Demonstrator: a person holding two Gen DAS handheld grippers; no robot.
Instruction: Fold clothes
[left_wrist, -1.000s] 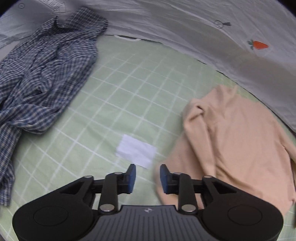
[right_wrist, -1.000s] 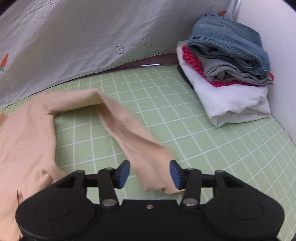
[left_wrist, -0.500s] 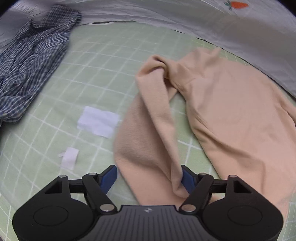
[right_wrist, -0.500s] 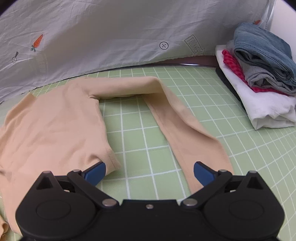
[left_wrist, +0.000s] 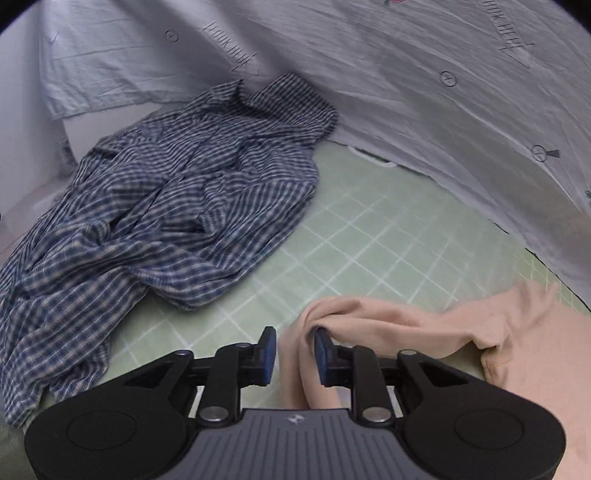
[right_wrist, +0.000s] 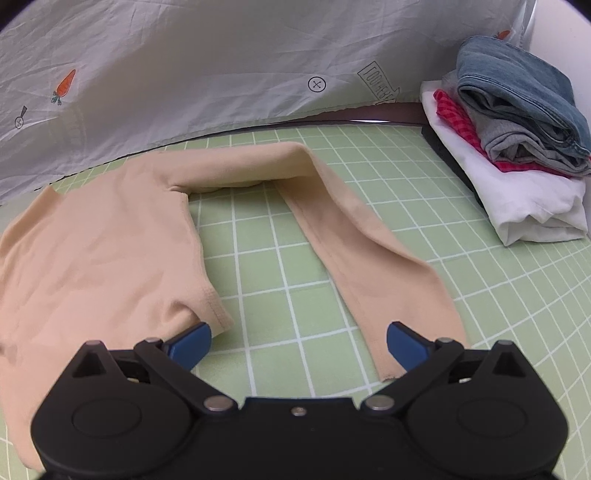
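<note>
Left tool (left_wrist: 291, 350) closing, a bunched fold of the peach top (left_wrist: 517, 354) between its blue pads; fabric draped over the right-hand pad (left_wrist: 322, 354), a narrow gap showing beside the other pad, so not yet a firm pinch. Sleeve end gathered and lifted off the surface (left_wrist: 369, 251), the green gridded mat, with the rest of the garment trailing toward the right edge of the left wrist view.

Right tool (right_wrist: 298, 341) spread wide, nothing between its pads. One pad (right_wrist: 192, 339) just beside the hem corner of the top's body, the other (right_wrist: 406, 341) just beside the cuff of the other sleeve (right_wrist: 362, 240). That sleeve bent at the elbow near the far edge of the surface, then running back toward the near edge, lying flat.

Crumpled blue checked shirt (left_wrist: 166, 206) heaped at the far left corner, against the hanging grey sheet (right_wrist: 221, 66). Stack of folded clothes (right_wrist: 517, 140) at the far right corner: denim on top, then grey, red, white at the bottom.
</note>
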